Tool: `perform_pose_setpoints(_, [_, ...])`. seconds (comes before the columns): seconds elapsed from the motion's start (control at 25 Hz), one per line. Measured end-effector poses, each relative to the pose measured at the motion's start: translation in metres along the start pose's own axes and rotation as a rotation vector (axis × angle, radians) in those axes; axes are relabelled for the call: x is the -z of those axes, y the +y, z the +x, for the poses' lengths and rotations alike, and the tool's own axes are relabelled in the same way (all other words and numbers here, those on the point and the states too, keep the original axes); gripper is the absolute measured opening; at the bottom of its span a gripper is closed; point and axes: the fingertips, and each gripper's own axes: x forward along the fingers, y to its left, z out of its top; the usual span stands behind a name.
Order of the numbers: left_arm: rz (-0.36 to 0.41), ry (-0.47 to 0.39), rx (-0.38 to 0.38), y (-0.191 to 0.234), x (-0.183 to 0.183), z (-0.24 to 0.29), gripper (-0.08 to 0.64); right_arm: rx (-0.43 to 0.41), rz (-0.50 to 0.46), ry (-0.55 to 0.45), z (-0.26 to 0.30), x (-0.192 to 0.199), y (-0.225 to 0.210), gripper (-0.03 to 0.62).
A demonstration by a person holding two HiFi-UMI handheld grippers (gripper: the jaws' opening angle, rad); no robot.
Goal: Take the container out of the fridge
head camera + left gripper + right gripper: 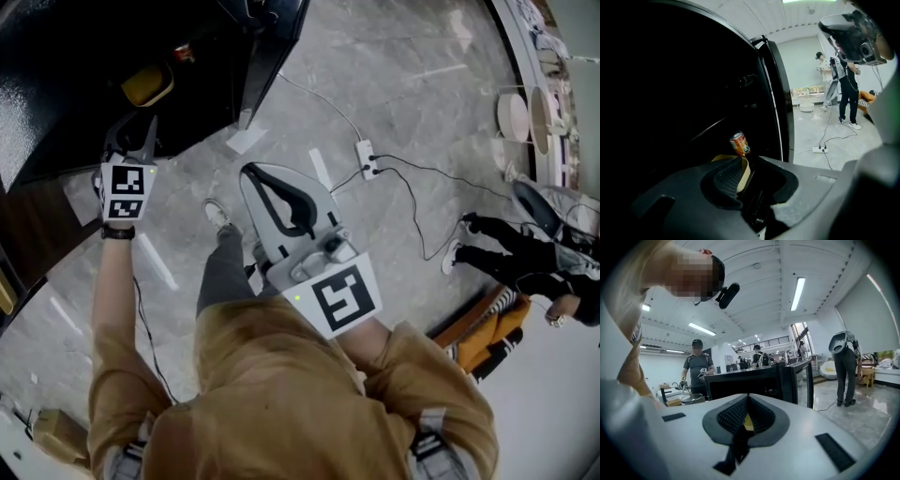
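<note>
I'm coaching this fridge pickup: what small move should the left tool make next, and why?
Probably ease the left tool slightly deeper into the fridge, so the rim of the yellow container sits between its pads before closing. Its jaws stand apart, and the head view shows the container just beyond the tips. The right tool is shut, near the person's body.
</note>
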Motion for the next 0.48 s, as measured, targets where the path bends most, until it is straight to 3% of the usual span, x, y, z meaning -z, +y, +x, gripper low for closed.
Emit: perform_pose_setpoints(0.48, [0.035, 0.054, 0.022, -0.002, 0.013, 0.040, 0.066, 0.016, 0.019, 0.011, -0.003, 0.022, -0.019, 0.003])
